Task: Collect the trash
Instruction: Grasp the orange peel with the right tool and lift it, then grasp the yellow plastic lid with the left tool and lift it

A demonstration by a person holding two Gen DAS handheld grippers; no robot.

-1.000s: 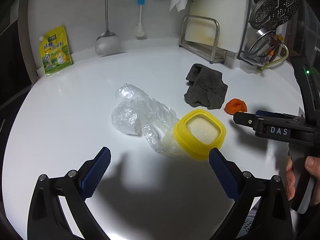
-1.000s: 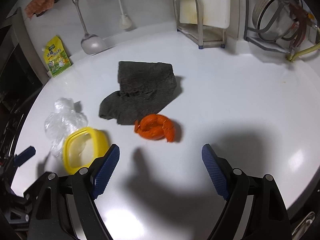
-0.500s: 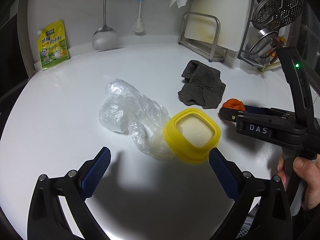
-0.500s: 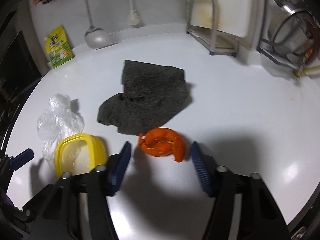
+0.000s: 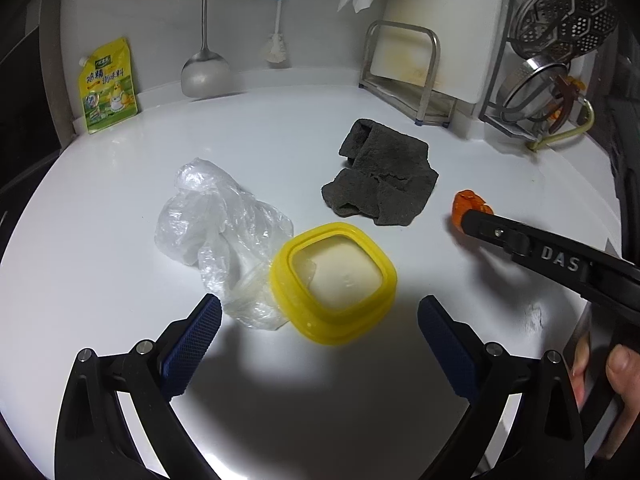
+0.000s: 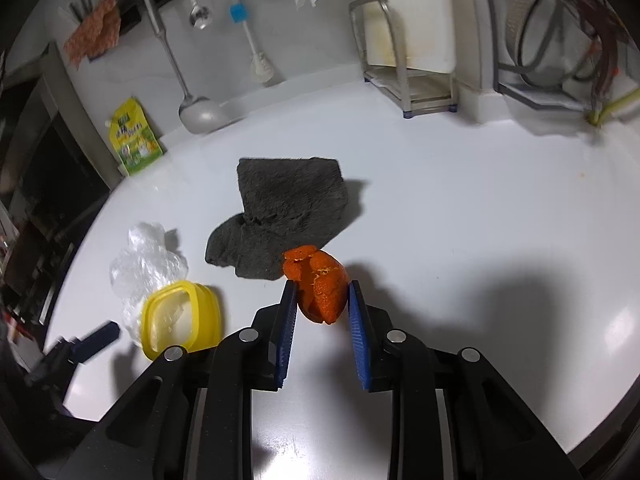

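A piece of orange peel (image 6: 320,292) stands on edge between the blue pads of my right gripper (image 6: 321,286). The jaws are closing and the pads press its sides. In the left wrist view the peel (image 5: 466,204) shows just past the right gripper's black finger (image 5: 480,228). My left gripper (image 5: 320,308) is open, its fingers straddling the near side of a yellow-rimmed container (image 5: 334,280) without touching it. A crumpled clear plastic bag (image 5: 216,220) lies against the container's left side. A dark grey cloth (image 6: 288,208) lies just behind the peel.
On the white counter (image 5: 120,320) a yellow-green pouch (image 5: 108,88) leans on the back wall beside a hanging ladle (image 5: 204,76). A metal rack with a cutting board (image 5: 404,72) and a dish rack with steel ware (image 5: 560,60) stand at the back right.
The right jaws have closed in from wide apart onto the orange peel, which now stands squeezed upright. The left gripper has drifted closer to the yellow container.
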